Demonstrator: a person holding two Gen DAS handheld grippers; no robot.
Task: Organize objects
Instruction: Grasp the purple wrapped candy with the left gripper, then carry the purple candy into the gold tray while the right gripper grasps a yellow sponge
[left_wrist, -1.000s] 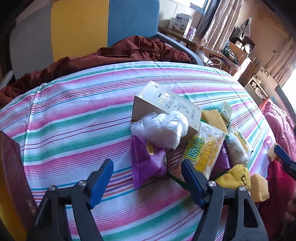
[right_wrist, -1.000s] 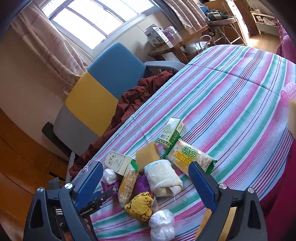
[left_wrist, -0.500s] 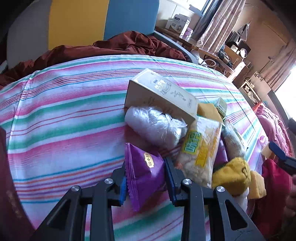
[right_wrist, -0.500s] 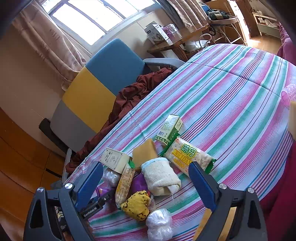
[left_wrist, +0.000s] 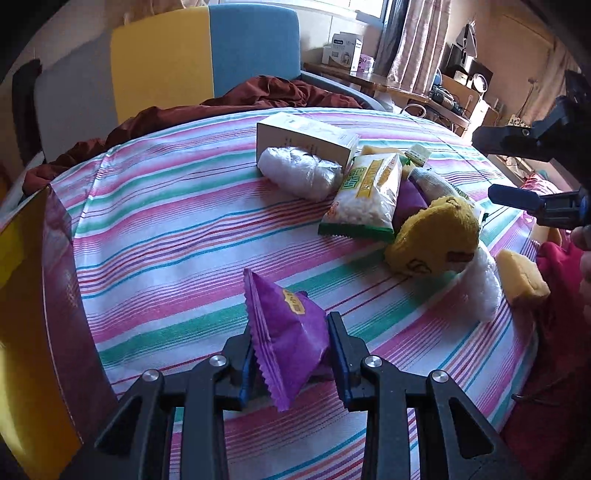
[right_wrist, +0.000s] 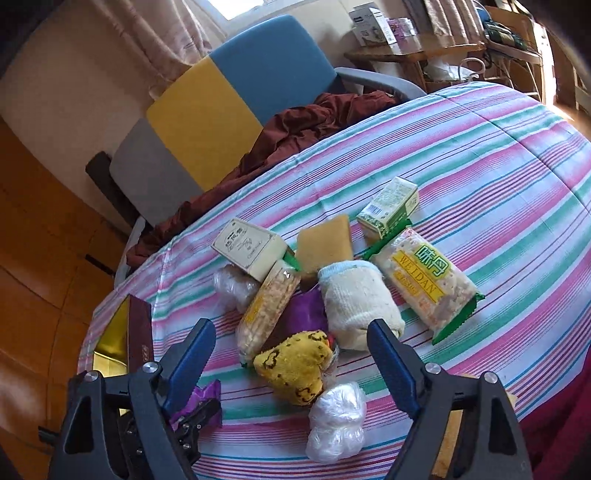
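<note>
Your left gripper (left_wrist: 291, 354) is pinching the purple snack packet (left_wrist: 286, 332), clear of the pile around the yellow sock (left_wrist: 434, 236). Carry it level toward the open box (left_wrist: 33, 295), left of the sock. Your right gripper (right_wrist: 291, 347) is closing above that sock without touching it; centre it first.

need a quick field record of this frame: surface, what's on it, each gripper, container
surface: striped cloth
left gripper: shut on purple packet, apart from the pile
right gripper: jaws closing, nothing pinched; yellow sock lies beyond its tips
pile: beige box, sponge, green carton, white sock, cracker packs, plastic wads
container: open gold-lined box, at the cloth's left edge
</note>
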